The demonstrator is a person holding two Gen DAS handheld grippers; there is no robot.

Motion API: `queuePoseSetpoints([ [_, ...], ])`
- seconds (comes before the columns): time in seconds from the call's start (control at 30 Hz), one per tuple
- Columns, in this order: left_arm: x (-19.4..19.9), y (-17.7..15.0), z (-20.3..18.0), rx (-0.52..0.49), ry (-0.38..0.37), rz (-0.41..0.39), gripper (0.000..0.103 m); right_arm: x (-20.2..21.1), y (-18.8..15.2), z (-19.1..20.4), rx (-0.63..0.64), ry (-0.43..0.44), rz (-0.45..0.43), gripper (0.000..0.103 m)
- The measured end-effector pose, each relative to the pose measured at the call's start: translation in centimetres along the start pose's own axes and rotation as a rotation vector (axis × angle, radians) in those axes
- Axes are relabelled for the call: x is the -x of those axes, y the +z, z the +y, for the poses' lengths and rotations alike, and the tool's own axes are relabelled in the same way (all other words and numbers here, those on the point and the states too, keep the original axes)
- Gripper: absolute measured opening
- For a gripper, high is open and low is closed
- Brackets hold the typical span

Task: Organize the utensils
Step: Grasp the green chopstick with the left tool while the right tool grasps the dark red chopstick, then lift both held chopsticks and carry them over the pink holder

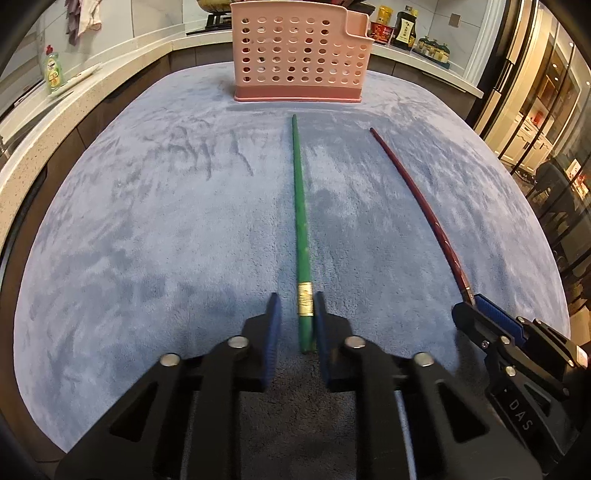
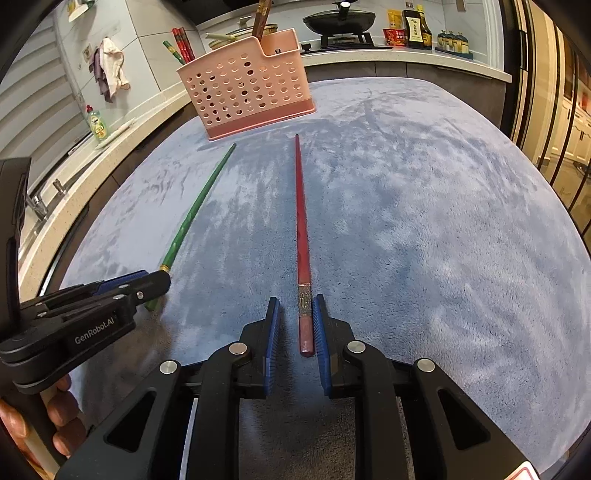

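Note:
A green chopstick lies on the blue-grey cloth, pointing at the pink perforated utensil basket. My left gripper is open with its jaws on either side of the chopstick's thick gold-banded end; the right pad touches it. A red chopstick lies to the right of the green one. My right gripper is open and straddles its thick end. The basket holds several chopsticks. Each gripper shows in the other's view, the right one and the left one.
The cloth covers a table. Behind it runs a kitchen counter with a green soap bottle, sauce bottles, a wok on a stove and a sink tap. Glass doors stand at the right.

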State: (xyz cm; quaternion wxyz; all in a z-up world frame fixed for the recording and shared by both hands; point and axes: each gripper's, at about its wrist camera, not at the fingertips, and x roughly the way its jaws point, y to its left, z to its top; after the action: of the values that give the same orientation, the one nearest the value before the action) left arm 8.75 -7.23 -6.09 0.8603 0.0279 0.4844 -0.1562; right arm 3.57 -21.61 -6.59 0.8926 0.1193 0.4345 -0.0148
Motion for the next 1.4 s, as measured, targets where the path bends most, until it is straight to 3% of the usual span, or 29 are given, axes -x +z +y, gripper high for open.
queuePoseSetpoints([
  [0.13, 0.2, -0.1, 0.0, -0.008, -0.004, 0.003, 0.007, 0.2, 0.0, 0.0, 0.004, -0.010, 0.001, 0.008],
  [0.67, 4.7, -0.3, 0.3, -0.001, -0.019, -0.049, 0.007, 3.6, -0.3, 1.6, 0.027, 0.022, -0.046, 0.008],
  [0.9, 8.3, 0.2, 0.6, 0.016, -0.032, -0.114, 0.007, 6.8, 0.8, 2.1, 0.024, 0.040, -0.122, 0.008],
  [1.4, 16.3, 3.9, 1.1, 0.033, -0.099, -0.289, 0.007, 14.2, 6.5, 1.8, 0.001, 0.082, -0.342, 0.007],
])
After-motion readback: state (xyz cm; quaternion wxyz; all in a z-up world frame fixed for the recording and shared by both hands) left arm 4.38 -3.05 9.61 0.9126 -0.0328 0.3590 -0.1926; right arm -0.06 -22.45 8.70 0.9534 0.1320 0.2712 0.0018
